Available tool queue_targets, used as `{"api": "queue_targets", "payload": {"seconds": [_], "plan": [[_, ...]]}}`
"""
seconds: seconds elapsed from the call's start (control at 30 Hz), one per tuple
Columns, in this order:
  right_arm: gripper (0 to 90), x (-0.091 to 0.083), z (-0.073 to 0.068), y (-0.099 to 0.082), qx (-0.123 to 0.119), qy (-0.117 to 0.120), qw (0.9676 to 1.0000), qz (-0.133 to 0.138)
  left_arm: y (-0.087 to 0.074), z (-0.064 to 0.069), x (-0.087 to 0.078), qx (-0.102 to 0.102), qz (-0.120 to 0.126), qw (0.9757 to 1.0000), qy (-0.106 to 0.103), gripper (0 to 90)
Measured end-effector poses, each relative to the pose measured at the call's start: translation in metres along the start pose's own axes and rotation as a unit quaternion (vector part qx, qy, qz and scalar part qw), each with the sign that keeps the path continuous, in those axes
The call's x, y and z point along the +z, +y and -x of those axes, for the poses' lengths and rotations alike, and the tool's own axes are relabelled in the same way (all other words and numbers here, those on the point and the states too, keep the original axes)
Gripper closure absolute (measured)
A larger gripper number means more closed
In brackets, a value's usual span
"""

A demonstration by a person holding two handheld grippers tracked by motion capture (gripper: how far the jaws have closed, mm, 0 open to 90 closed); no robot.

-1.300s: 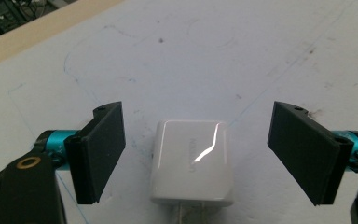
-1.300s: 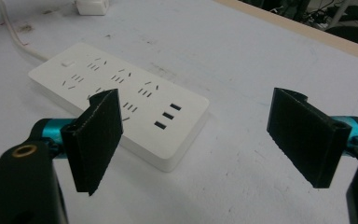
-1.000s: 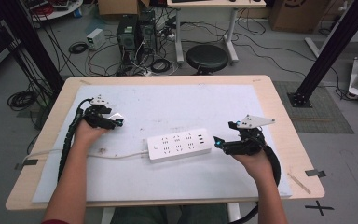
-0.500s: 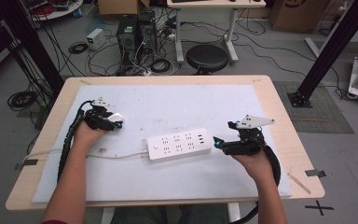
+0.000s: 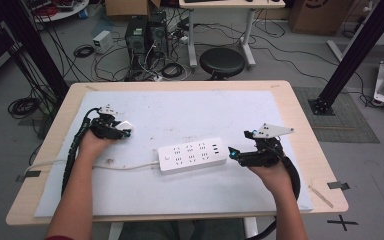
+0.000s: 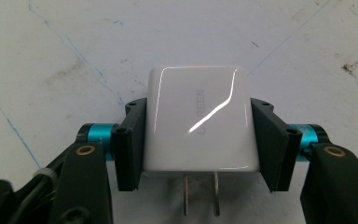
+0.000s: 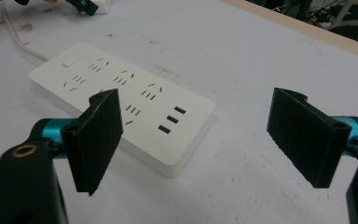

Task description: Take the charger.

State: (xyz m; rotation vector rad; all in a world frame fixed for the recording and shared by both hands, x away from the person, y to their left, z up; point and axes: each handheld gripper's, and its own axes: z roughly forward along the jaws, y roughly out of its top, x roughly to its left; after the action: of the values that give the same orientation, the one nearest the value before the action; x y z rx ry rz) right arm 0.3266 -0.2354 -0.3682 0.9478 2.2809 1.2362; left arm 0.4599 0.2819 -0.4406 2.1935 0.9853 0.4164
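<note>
A glossy white plug-in charger (image 6: 196, 135) lies on the mat with its two metal prongs pointing back at the camera. My left gripper (image 6: 199, 112) is shut on it, pads pressed on both of its sides; the jaws have just been closing. From above, the left gripper (image 5: 124, 132) sits at the mat's left with the charger (image 5: 125, 125) at its tip. A white power strip (image 5: 192, 154) lies mid-table. My right gripper (image 5: 234, 153) stands open just off the strip's right end. In the right gripper view, its jaws (image 7: 198, 116) are wide apart, with the power strip (image 7: 121, 98) ahead on the left.
The strip's white cable (image 5: 125, 166) runs left across the white mat (image 5: 195, 107) toward the table's left edge. The wooden table rim (image 5: 310, 135) borders the mat. A black stool (image 5: 222, 62) and computer boxes stand on the floor beyond.
The left gripper's jaws have drawn in around the white charger. Both hands and the power strip stay where they were.
</note>
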Motion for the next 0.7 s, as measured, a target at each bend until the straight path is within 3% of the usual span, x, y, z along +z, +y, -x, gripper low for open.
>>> {"api": "queue_targets", "payload": {"seconds": [0.27, 0.3, 0.4, 0.43, 0.5, 0.6, 0.63, 0.7], "plan": [[18.4, -0.004, 0.002, 0.005, -0.003, 0.002, 1.0, 0.001, 0.008, 0.012, -0.03, 0.015, 0.039, 0.9991, -0.001, 42.5], [18.4, -0.005, 0.001, 0.007, -0.004, 0.005, 1.0, 0.0, 0.01, 0.021, -0.046, 0.028, 0.047, 0.9985, 0.0, 42.5], [18.4, -0.006, 0.0, 0.008, -0.007, 0.007, 1.0, 0.002, 0.011, 0.03, -0.06, 0.035, 0.056, 0.9978, -0.004, 42.5], [18.4, -0.009, -0.003, 0.01, -0.01, 0.009, 0.9999, 0.002, 0.013, 0.046, -0.081, 0.051, 0.076, 0.9958, -0.008, 42.5], [18.4, -0.011, -0.007, 0.01, -0.01, 0.013, 0.9999, 0.003, 0.014, 0.059, -0.095, 0.063, 0.092, 0.9936, -0.013, 42.5], [18.4, -0.012, -0.009, 0.011, -0.013, 0.017, 0.9998, 0.003, 0.015, 0.069, -0.105, 0.072, 0.101, 0.992, -0.021, 42.5], [18.4, -0.011, -0.011, 0.012, -0.016, 0.02, 0.9997, 0.002, 0.015, 0.078, -0.113, 0.085, 0.111, 0.9898, -0.026, 42.5], [18.4, -0.011, -0.013, 0.012, -0.016, 0.025, 0.9996, 0.0, 0.015, 0.085, -0.117, 0.088, 0.118, 0.9882, -0.041, 42.5]]}}
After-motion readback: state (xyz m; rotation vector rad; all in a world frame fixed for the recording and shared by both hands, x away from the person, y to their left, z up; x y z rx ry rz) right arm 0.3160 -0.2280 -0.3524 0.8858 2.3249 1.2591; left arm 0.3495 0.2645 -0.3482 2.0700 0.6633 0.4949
